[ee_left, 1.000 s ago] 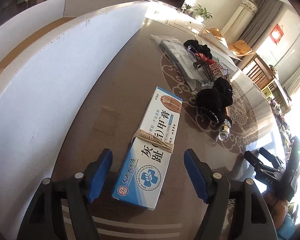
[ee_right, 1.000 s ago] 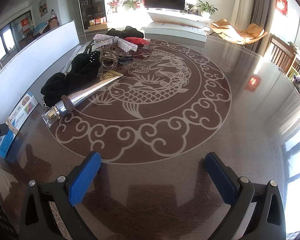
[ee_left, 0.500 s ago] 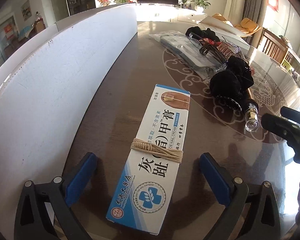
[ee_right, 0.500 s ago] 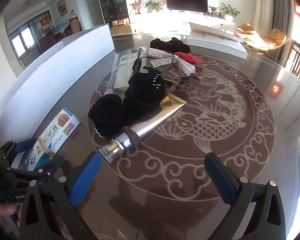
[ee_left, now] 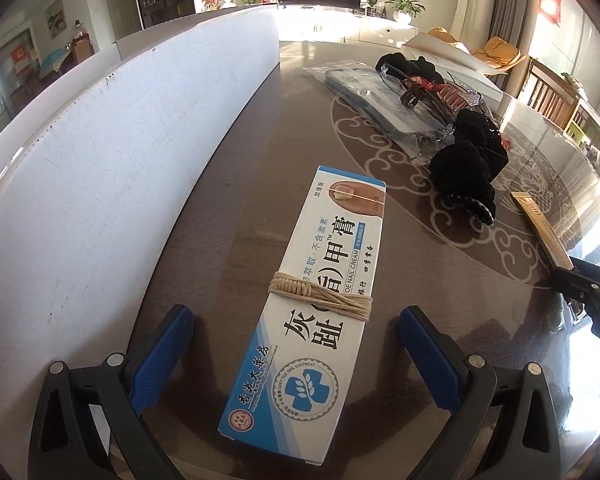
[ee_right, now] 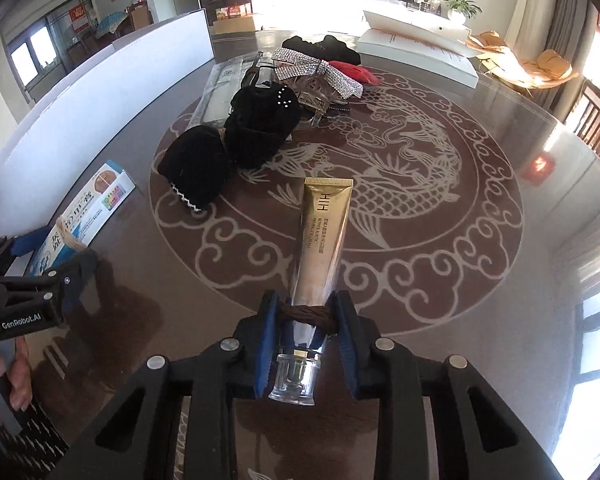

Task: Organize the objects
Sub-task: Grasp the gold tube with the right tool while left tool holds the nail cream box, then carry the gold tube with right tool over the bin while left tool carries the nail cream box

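A white-and-blue nail cream box (ee_left: 316, 280), tied round with a tan cord, lies on the dark patterned table (ee_left: 260, 128). My left gripper (ee_left: 294, 316) is open and straddles the box's near end, with both blue pads clear of its sides. In the right wrist view, a gold tube (ee_right: 324, 232) with a clear cap points away from me. My right gripper (ee_right: 306, 304) is closing on the tube's neck, and its pads press on a brown band wound there. That view also shows the box (ee_right: 88, 216) and the left gripper (ee_right: 40, 272) at the left edge.
A long white carton wall (ee_left: 120, 160) runs along the left of the box. Black velvet scrunchies (ee_right: 236, 140), a rhinestone bow (ee_right: 316, 68), hair claws and a plastic packet (ee_left: 380, 96) are heaped mid-table. A flat white box (ee_right: 416, 48) lies at the far side. A hand (ee_right: 4, 376) holds the left gripper.
My right gripper swung over to the gold tube and closed on its neck, and the tube now points straight away from it. The left gripper's jaws widened around the box.
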`<state>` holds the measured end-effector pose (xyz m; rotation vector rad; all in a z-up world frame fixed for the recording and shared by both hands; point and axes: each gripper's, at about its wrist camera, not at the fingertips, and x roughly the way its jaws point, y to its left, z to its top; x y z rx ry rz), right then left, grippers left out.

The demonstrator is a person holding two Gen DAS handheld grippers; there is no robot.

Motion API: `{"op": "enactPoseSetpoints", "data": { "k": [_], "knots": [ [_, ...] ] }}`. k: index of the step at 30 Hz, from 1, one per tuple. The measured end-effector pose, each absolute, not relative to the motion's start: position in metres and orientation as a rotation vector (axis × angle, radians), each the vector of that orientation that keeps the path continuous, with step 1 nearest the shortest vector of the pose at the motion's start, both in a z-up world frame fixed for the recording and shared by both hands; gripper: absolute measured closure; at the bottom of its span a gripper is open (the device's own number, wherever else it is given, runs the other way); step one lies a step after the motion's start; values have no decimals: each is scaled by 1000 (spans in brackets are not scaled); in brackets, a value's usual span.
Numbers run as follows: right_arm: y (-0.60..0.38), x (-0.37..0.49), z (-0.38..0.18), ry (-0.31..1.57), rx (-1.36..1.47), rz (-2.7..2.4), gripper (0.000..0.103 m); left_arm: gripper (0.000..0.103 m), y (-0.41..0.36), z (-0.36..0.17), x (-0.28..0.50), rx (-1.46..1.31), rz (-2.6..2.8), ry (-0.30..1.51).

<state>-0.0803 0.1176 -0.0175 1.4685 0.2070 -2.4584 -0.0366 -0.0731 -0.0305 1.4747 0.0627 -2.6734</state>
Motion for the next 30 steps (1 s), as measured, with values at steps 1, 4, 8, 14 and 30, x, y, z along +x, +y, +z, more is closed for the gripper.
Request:
{"op": "enactPoseSetpoints", "data": {
  "k": [1, 4, 8, 14, 30],
  "knots": [
    [119, -82, -16, 232, 1473, -2451, 60, 0, -73, -31, -37, 1475, -2673, 63],
    [113, -95, -15, 316, 1482, -2444, 45, 9, -72, -29, -36, 1464, -2686, 60],
    [112, -112, -19, 285, 1560, -2382, 61, 60, -72, -22, -31, 1432, -2732, 61],
    [131, -98, -1, 104, 1566, -2362, 77, 60, -81, -8, -21, 1387, -2851, 242],
    [-18, -98, 148, -147, 1021, -2206, 77, 60, -205, 116, 30, 910, -2855, 573]
  ]
}}
